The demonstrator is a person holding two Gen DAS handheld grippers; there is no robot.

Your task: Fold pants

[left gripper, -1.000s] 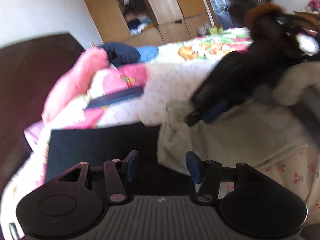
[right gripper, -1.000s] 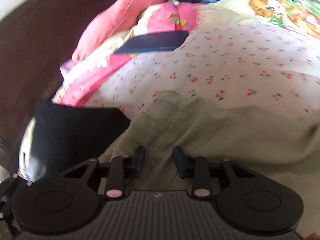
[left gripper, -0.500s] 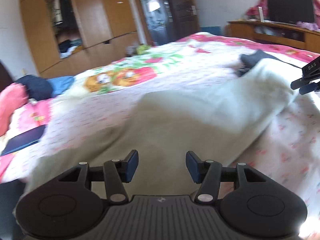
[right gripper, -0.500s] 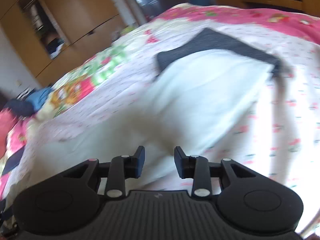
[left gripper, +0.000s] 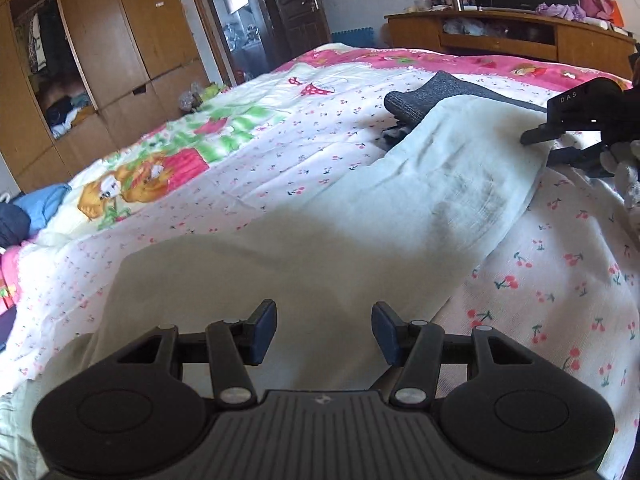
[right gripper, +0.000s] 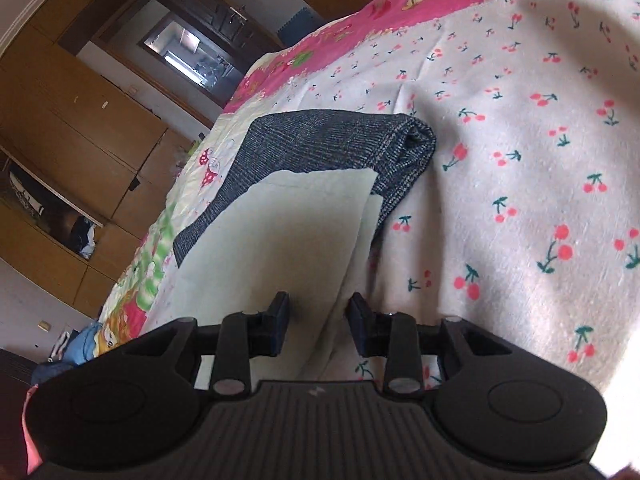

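Hovering, two tools: left tool (left gripper: 324,330) open over one pair of pale pants (left gripper: 328,248) | right tool (right gripper: 319,322) parted, nothing pinched, at the pants' far end (right gripper: 280,236) | pants spread on cherry-print bed (left gripper: 560,280), overlapping one dark grey folded garment (right gripper: 332,140)

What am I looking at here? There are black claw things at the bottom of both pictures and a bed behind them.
Those claws are hand-held grippers; a person carries one in each hand, and each has a camera looking out along its two fingers. One picture comes from the left gripper, the other from the right gripper, whose view is tilted. On the cherry-print bedspread lie pale cream pants, spread long, their far end resting over a folded dark grey garment. Both grippers stand open over the cream cloth, gripping nothing. The left view also catches the right gripper at the pants' far end.
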